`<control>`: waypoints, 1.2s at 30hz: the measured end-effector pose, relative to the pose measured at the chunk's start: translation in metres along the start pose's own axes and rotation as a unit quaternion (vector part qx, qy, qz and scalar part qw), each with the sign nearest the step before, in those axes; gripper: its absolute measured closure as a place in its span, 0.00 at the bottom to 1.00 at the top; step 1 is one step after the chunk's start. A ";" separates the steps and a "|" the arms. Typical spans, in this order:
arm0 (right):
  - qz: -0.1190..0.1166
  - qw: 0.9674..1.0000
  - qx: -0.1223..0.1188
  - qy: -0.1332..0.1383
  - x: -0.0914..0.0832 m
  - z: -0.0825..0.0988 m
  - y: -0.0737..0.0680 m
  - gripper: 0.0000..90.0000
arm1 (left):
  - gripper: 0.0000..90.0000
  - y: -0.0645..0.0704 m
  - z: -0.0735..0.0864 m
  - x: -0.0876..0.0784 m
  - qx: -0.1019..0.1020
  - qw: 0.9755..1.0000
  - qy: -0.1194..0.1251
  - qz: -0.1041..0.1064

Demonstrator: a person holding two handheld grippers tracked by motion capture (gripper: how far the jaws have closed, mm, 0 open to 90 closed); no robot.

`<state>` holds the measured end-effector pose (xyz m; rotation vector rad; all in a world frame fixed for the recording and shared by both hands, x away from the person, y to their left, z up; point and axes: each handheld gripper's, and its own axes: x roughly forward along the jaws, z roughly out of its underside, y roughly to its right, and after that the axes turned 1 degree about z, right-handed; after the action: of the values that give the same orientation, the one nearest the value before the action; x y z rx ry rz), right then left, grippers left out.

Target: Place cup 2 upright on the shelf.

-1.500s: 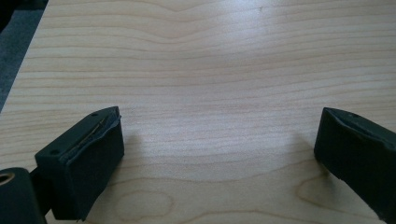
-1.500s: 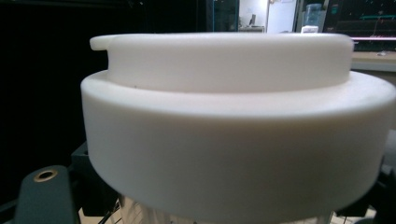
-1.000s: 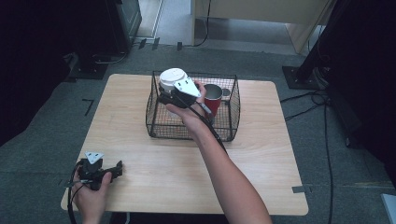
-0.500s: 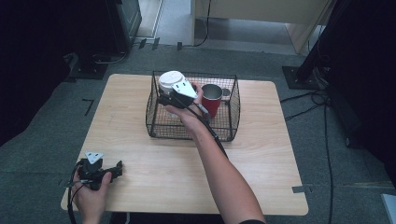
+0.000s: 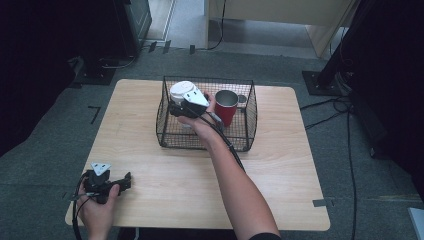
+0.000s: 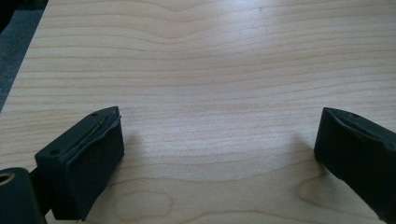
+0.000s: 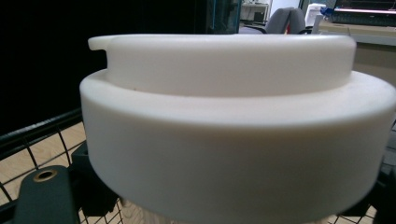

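The right claw (image 5: 181, 107) is clamped on a white cup with a lid (image 5: 182, 92), and it has gone lower than it was a second ago. Back then the cup was up near the top edge of the black wire basket (image 5: 248, 131). Now the cup sits deeper inside the basket, at its left back corner. The right hand (image 5: 200, 119) has gone down with it and has slid a little to the left. In the right gripper view the white lid (image 7: 224, 116) is very close and big, with the basket wires (image 7: 42, 140) low at the left. A red mug (image 5: 226, 106) stands in the basket just beside the cup, in the same spot as before. The left claw (image 5: 125, 180) has not moved. It rests on the tabletop (image 5: 280, 170) near the front left corner. Its jaws are wide apart with nothing but bare wood (image 6: 210, 93) between them. The left hand (image 5: 97, 210) holds it at the edge.
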<state>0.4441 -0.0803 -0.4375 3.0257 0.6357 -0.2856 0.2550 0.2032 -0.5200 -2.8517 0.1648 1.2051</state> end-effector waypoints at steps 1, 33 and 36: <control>-0.001 1.000 0.000 -0.002 0.000 0.001 0.001 0.17 | 0.02 0.000 0.000 0.000 0.000 1.000 0.000 0.000; -0.058 0.997 -0.048 -0.017 -0.012 0.005 0.014 0.01 | 0.02 0.000 0.000 0.000 0.000 1.000 0.000 0.000; -0.056 0.997 -0.046 -0.017 -0.014 0.005 0.018 0.01 | 0.02 0.000 0.000 0.000 0.001 1.000 0.000 0.001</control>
<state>0.4381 -0.1029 -0.4397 2.8967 0.7946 -0.3016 0.2554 0.2032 -0.5200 -2.8497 0.1694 1.2051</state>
